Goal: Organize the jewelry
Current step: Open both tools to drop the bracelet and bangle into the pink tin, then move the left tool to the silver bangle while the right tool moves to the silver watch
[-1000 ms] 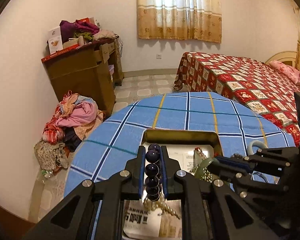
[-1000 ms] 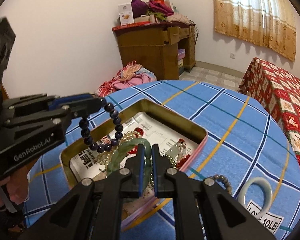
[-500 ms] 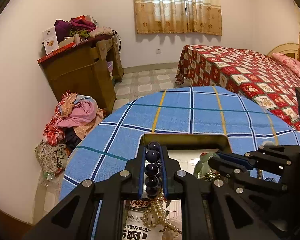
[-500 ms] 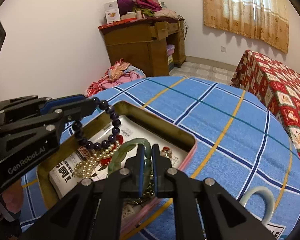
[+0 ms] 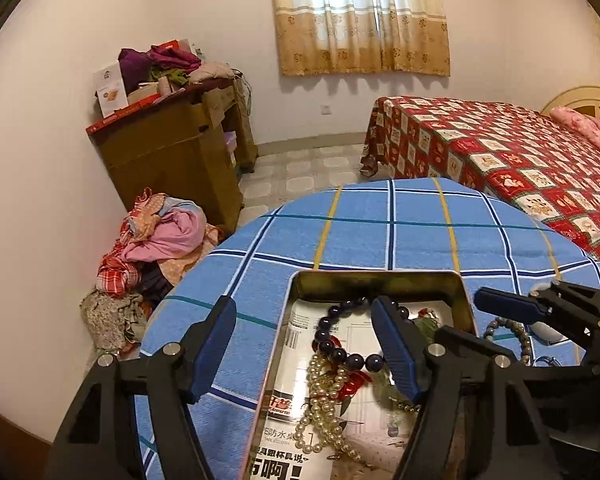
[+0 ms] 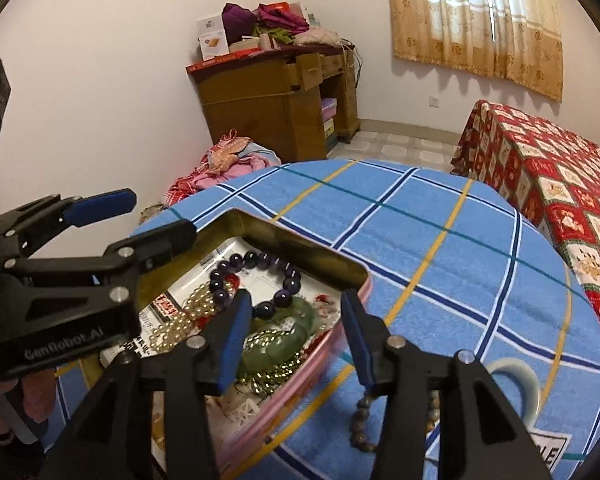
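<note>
Released since a second before, both jaws were spread empty, and the dark bracelet (image 6: 256,280), light, rigid-beaded yet limp and slippery, lay in the tin (image 6: 328,258), best pinched across one bead.

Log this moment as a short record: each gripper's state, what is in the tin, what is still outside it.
left gripper: open, holding nothing
right gripper: open, holding nothing
tin: on the blue checked tablecloth, lined with printed paper
in tin: dark bead bracelet, pearl strand, green bangle
outside tin: grey bead bracelet, pale bangle
</note>
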